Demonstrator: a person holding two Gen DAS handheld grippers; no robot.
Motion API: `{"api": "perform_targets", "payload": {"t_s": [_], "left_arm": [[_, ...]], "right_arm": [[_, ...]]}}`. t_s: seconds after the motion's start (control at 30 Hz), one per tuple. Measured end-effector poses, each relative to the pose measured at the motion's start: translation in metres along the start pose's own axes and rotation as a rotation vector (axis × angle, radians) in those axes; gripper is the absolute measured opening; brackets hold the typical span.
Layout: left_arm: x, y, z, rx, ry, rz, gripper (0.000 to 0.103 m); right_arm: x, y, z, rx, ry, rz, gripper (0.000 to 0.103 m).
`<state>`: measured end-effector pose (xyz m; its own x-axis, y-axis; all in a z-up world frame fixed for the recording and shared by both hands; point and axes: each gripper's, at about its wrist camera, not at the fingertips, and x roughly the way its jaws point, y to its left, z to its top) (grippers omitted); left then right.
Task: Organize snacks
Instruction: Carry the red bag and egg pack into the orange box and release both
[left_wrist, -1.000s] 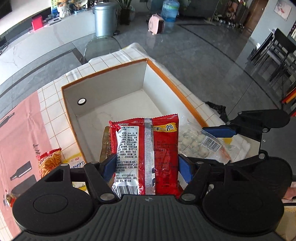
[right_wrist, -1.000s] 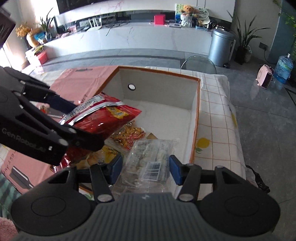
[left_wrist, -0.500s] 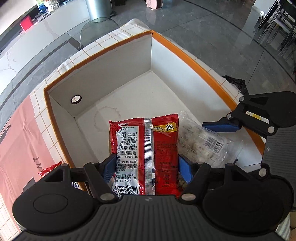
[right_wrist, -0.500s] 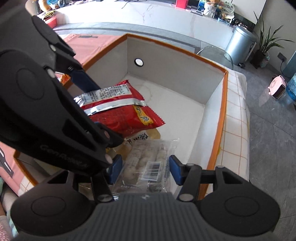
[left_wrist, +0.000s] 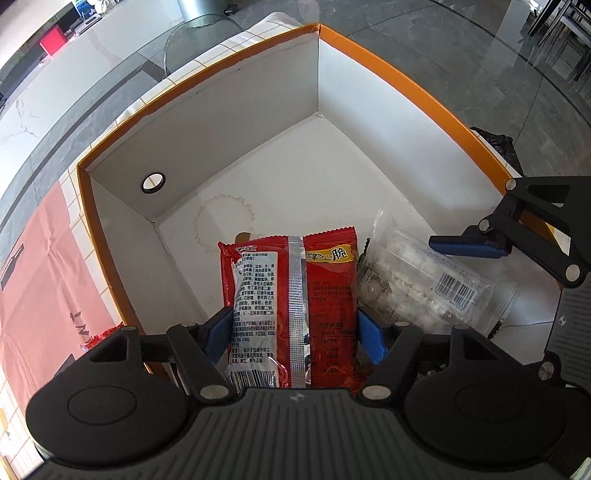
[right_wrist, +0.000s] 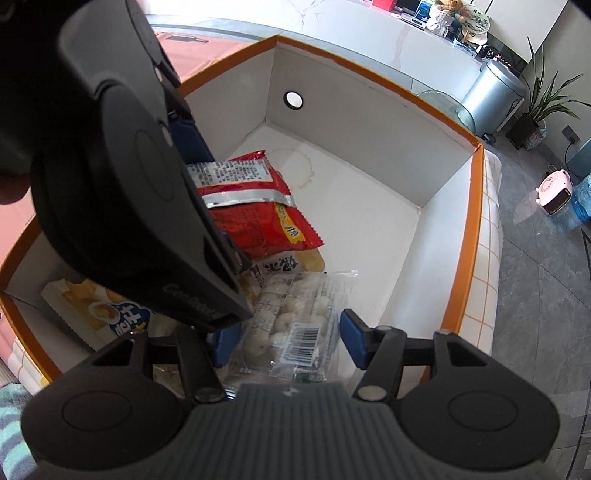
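Both packets hang inside the orange-rimmed box (left_wrist: 388, 75), above its white floor; the left gripper (left_wrist: 293, 326) pinches the red snack packet (left_wrist: 295, 291), long axis pointing forward; the right gripper (right_wrist: 286, 338) clamps the clear packet of white sweets (right_wrist: 291, 325) just beside it.

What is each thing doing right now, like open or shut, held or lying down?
Left gripper: shut on red snack packet.
Right gripper: shut on clear snack packet.
Red snack packet: held over the box.
Clear snack packet: held over the box.
Box: open on top, partly filled.
Blue-and-yellow packet: lying inside the box.
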<state>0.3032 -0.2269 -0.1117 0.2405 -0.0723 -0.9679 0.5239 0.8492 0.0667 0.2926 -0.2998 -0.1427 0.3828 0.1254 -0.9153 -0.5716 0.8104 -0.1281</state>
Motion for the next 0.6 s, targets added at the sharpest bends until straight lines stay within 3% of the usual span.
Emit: {"api": "perform_targets", "payload": {"t_s": [0.27,0.6], "left_arm": [[-0.009,0.006,-0.002,-0.024,-0.043,-0.017,0.088],[-0.052,0.008,-0.018,-0.035,-0.103,-0.02,0.088]], "right_arm": [[-0.006,-0.008,0.008,0.026,0.009,-0.004,0.06],[-0.021,-0.007,0.012,0.097,0.023,0.003,0.063]]}}
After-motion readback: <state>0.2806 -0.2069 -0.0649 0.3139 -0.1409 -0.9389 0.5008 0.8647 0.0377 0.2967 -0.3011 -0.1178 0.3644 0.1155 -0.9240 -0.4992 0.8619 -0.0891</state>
